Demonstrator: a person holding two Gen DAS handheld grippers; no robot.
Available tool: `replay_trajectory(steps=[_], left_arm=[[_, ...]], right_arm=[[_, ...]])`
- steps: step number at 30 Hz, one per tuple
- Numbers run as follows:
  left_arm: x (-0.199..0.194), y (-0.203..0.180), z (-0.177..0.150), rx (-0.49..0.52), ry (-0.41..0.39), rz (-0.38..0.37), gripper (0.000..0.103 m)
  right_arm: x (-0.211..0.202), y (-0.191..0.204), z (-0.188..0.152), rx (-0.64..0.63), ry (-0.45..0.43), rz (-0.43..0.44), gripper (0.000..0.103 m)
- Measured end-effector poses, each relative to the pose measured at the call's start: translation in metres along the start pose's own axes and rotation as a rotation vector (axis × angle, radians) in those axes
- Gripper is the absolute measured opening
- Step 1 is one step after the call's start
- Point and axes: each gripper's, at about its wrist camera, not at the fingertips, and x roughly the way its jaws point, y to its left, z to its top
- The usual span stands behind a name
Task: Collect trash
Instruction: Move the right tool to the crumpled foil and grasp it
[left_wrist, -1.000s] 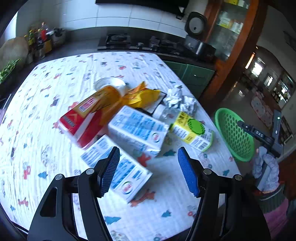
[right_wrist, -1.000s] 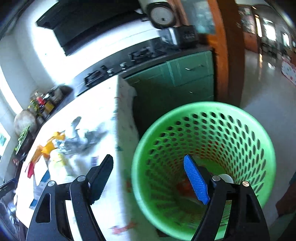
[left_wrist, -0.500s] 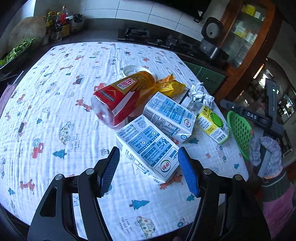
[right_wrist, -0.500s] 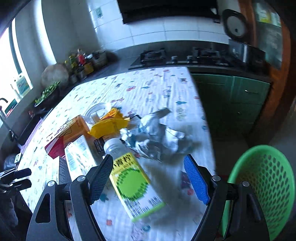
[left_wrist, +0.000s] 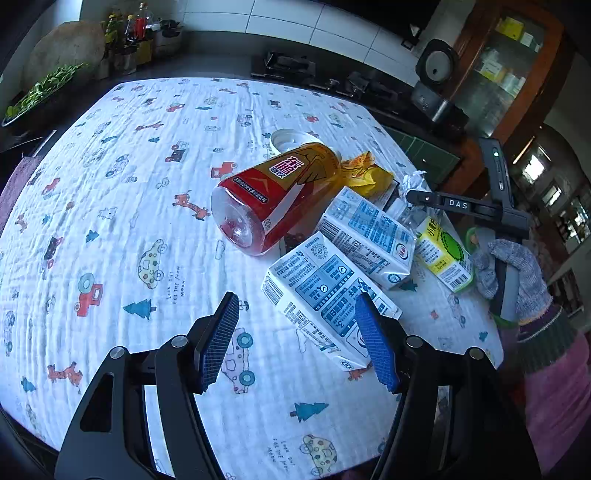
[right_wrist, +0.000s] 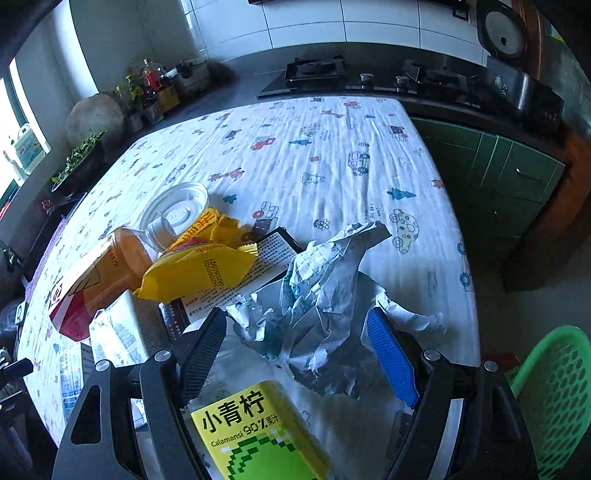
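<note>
Trash lies on a table with a printed cloth (left_wrist: 129, 206). In the left wrist view I see a red and orange bottle (left_wrist: 273, 199) on its side, two white and blue cartons (left_wrist: 325, 295) (left_wrist: 369, 236), a yellow wrapper (left_wrist: 365, 177) and a yellow-green bottle (left_wrist: 443, 254). My left gripper (left_wrist: 299, 339) is open, above the nearer carton's left end. My right gripper (right_wrist: 299, 350) is open, its jaws on either side of crumpled silver foil (right_wrist: 325, 295), above the yellow-green bottle (right_wrist: 258, 432). The green basket (right_wrist: 554, 391) stands beside the table at the lower right.
A clear plastic lid (right_wrist: 177, 214) lies behind the yellow wrapper (right_wrist: 199, 269). A black stove (right_wrist: 314, 74) and counter run behind the table. Green cabinets (right_wrist: 509, 173) stand to the right. Jars and greens (left_wrist: 55, 81) sit at the far left.
My right gripper swung from over the green basket to the table and now stands around the foil. My left gripper drew back and leftward, with the cartons now to its right.
</note>
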Motion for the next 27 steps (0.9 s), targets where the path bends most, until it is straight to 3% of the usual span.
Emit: replay_trajectory(steps=[7, 12, 16, 27], left_arm=[[0.005, -0.003, 0.006, 0.013, 0.006, -0.011, 0.065], [0.007, -0.009, 0.011, 0.028, 0.006, -0.019, 0.065], [0.007, -0.017, 0.02, 0.056, -0.011, -0.019, 0.065], [0.031, -0.079, 0.073, 0.268, -0.06, -0.042, 0.062]], right_arm=[[0.012, -0.009, 0.004, 0.049, 0.05, 0.015, 0.067], [0.013, -0.008, 0.002, 0.045, 0.058, 0.002, 0.046], [0.004, -0.008, 0.0, 0.061, 0.018, 0.015, 0.038], [-0.055, -0.012, -0.007, 0.092, -0.125, 0.059, 0.035]])
